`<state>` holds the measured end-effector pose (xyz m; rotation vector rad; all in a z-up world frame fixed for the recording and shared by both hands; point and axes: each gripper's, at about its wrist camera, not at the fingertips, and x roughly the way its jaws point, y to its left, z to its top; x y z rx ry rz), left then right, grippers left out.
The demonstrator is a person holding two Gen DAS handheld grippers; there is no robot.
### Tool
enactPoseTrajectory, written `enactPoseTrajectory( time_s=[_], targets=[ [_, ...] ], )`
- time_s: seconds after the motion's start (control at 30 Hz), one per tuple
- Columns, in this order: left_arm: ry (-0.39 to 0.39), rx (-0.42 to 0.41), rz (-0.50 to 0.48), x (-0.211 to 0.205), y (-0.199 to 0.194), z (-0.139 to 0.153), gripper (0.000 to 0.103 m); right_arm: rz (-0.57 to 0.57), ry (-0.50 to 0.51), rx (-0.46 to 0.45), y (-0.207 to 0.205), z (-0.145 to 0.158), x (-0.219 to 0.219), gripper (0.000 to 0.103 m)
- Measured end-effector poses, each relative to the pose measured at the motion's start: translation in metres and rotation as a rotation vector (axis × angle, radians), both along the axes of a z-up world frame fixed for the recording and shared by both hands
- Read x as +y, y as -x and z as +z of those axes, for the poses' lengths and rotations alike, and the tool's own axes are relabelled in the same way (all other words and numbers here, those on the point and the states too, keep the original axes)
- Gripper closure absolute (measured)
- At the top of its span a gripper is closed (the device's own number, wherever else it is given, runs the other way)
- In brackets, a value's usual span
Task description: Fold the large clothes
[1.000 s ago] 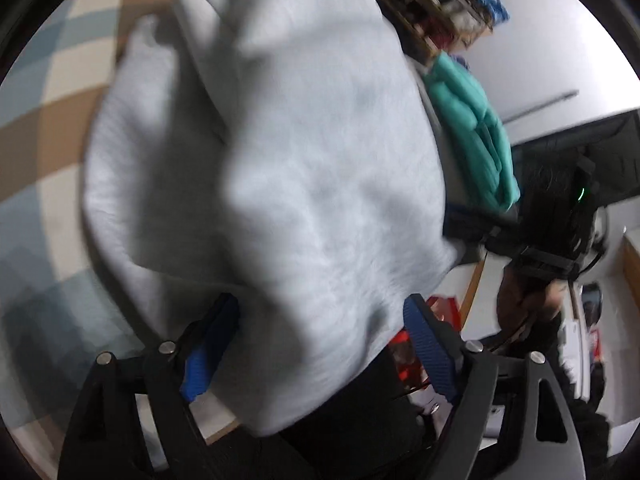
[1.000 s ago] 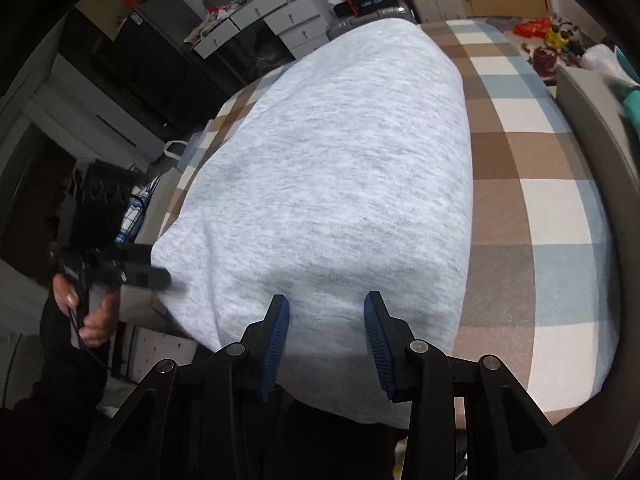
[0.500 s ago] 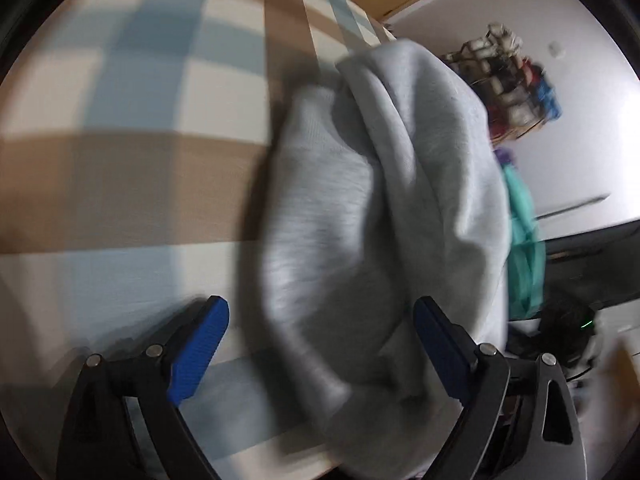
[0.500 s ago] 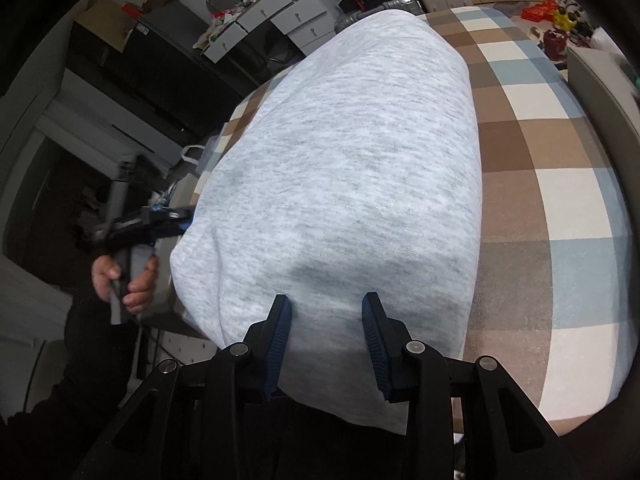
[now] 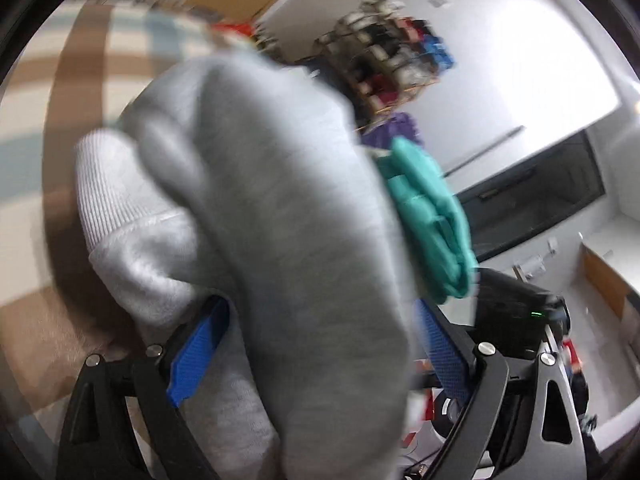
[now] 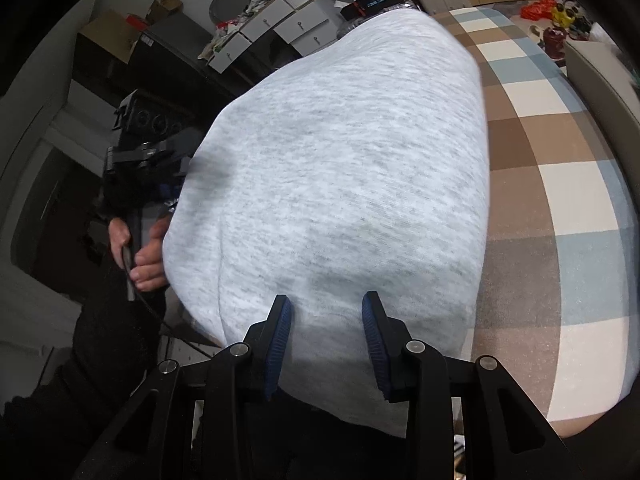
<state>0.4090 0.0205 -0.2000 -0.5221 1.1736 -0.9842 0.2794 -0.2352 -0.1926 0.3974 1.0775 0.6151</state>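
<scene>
A large light-grey sweatshirt [image 6: 340,160] lies folded on a plaid bed cover [image 6: 540,200]. My right gripper [image 6: 326,340] is shut on a thick fold at its near edge, and fabric fills the gap between the blue pads. In the left wrist view, which is blurred, the sweatshirt [image 5: 280,200] bulges up with a ribbed hem [image 5: 108,192] at the left. My left gripper [image 5: 320,350] stands wide open around this bundle, and its right pad is partly hidden by cloth. A hand [image 6: 144,256] holds that left gripper [image 6: 148,160] at the garment's left side.
A folded teal cloth [image 5: 432,220] sits just beyond the grey garment. Behind it are a cluttered shelf [image 5: 392,56] and a white wall. White drawers [image 6: 280,28] and dark boxes stand past the bed's far edge. Small red and yellow objects [image 6: 552,8] lie at the far right.
The left gripper's jaws stand wider than a second ago. It swung out over the bed cover, then back onto the sweatshirt, which now fills its gap. The right gripper has barely moved.
</scene>
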Motion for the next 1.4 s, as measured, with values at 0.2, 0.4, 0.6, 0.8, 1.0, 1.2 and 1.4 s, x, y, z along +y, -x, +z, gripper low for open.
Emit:
enactPoseTrajectory(
  time_s=[0.2, 0.4, 0.6, 0.8, 1.0, 1.2, 1.4],
  targets=[
    [0.054, 0.012, 0.095, 0.068, 0.008, 0.024, 0.013, 0.01, 0.036, -0.02, 0.007, 0.002, 0.006, 0.065],
    [0.124, -0.227, 0.023, 0.037, 0.028, 0.121, 0.012, 0.017, 0.063, -0.02, 0.002, 0.008, 0.012, 0.066],
    [-0.045, -0.071, -0.048, -0.013, 0.004, 0.062, 0.012, -0.008, 0.059, -0.013, 0.002, 0.007, 0.013, 0.068],
    [-0.111, 0.117, 0.091, 0.029, -0.01, -0.026, 0.063, -0.009, 0.054, 0.003, 0.002, 0.006, 0.008, 0.076],
    [-0.163, 0.011, 0.113, 0.044, 0.014, -0.016, 0.068, 0.008, 0.063, 0.006, -0.023, 0.05, -0.002, 0.083],
    [-0.258, -0.07, 0.144, 0.039, 0.029, -0.001, 0.065, 0.013, 0.227, -0.129, -0.1, 0.106, 0.048, 0.083],
    [-0.27, -0.107, 0.18, 0.027, 0.035, -0.009, 0.064, 0.118, 0.489, -0.093, -0.2, 0.068, 0.149, 0.084]
  ],
)
